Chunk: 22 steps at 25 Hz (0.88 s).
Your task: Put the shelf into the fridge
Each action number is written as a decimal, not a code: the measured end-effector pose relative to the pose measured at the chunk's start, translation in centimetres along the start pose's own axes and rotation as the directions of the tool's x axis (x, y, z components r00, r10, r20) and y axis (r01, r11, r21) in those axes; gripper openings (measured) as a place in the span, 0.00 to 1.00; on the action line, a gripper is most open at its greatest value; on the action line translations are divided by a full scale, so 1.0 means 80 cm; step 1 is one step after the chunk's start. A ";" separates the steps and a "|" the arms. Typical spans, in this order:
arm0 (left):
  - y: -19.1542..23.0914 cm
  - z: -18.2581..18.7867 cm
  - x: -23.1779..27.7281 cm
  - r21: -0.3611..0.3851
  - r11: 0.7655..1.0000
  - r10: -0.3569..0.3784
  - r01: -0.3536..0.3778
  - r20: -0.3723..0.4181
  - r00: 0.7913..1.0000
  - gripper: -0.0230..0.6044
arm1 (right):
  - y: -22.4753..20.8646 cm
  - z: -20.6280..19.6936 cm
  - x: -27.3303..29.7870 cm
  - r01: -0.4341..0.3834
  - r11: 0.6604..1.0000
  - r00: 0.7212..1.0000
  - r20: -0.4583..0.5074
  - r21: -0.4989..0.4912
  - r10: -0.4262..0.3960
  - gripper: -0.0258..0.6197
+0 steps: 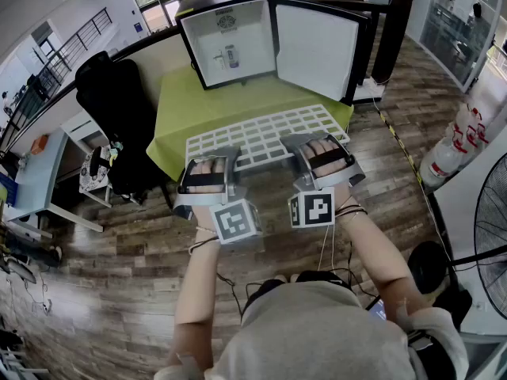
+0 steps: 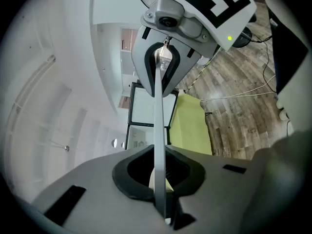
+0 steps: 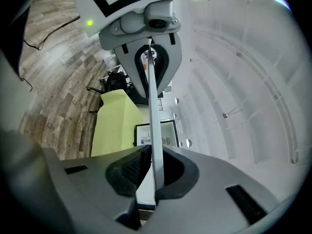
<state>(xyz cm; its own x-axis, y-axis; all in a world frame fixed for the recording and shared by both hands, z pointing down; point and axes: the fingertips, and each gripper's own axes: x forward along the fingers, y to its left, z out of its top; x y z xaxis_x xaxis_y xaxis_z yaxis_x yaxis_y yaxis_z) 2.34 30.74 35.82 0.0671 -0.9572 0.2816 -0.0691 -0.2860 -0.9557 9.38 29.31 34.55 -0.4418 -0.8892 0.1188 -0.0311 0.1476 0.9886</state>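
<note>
Shelf (image 1: 265, 135): white grid panel, held about level in front of the fridge (image 1: 230, 42), not in it; its far part lies over the near end of the green table (image 1: 206, 101) (whether it touches the table cannot be told).

Fridge: stands at the far end of the table; door (image 1: 317, 50) swung open to the right; white inside faces the person.

Left gripper (image 1: 212, 155): jaws clamped on the shelf's near edge, toward its left end; in the left gripper view the shelf shows edge-on as a thin grey strip pinched between the pads, running on to the other gripper at the top of the view; fridge and green table show beyond it.

Right gripper (image 1: 310, 142): jaws likewise closed on the near edge, toward the right end; the right gripper view gives the same thin strip squeezed between its pads, with the left gripper at the far end of it.

Both grippers point forward, toward the fridge, only slightly downward; a hand sits strapped in each; a marker cube (image 1: 235, 222) rides behind the left one, and another behind the right.

Surroundings: black chair (image 1: 119, 117) just left of the table; fan (image 1: 491, 228) at the right edge; wood floor (image 1: 119, 275) below.
</note>
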 end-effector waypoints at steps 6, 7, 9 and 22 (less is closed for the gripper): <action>-0.002 0.000 0.002 0.003 1.000 0.008 -0.008 0.003 1.000 0.11 | 0.003 0.000 0.000 -0.003 1.000 1.000 0.001 0.002 0.003 0.11; -0.002 0.000 0.002 0.004 1.000 0.009 -0.009 0.003 1.000 0.11 | 0.003 0.000 0.001 -0.004 1.000 1.000 0.000 0.003 0.004 0.11; -0.001 -0.002 0.002 0.006 1.000 0.011 -0.011 0.001 1.000 0.11 | 0.002 0.000 0.001 -0.004 1.000 1.000 -0.003 0.003 0.004 0.11; -0.005 -0.011 0.007 0.007 1.000 0.014 -0.014 -0.008 1.000 0.11 | 0.005 0.006 0.009 0.024 0.999 1.000 0.004 0.025 -0.024 0.12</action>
<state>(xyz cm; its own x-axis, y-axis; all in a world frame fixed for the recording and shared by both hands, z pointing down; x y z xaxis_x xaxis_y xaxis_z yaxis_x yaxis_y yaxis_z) 1.50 30.29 36.39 0.0579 -0.9614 0.2688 -0.0635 -0.2723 -0.9601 8.65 28.94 34.99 -0.4449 -0.8906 0.0947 -0.0640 0.1371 0.9885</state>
